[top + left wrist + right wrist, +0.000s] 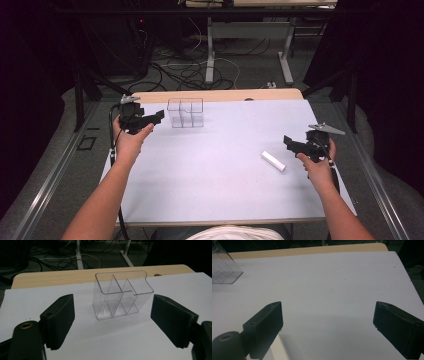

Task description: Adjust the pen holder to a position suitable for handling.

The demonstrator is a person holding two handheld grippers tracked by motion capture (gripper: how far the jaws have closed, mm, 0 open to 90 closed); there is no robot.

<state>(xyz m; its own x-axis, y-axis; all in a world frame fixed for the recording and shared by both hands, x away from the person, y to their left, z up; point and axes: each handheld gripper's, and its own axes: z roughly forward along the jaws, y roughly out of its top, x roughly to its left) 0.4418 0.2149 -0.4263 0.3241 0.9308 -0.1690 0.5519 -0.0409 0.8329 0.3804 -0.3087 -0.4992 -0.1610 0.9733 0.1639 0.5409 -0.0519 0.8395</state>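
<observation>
The white table sheet (215, 165) is evenly lit from overhead, while everything beyond it sinks into near-black. Soft shadows fall on the sheet under the clear divided box (120, 296), whose rims catch faint glints. In both gripper views the near black jaws are slightly soft. All three pictures are grainy and low-contrast.

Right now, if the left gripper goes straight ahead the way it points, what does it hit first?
Likely the clear divided container: it stands centred between the open left gripper jaws, nothing between. Depth is hard to judge.
</observation>
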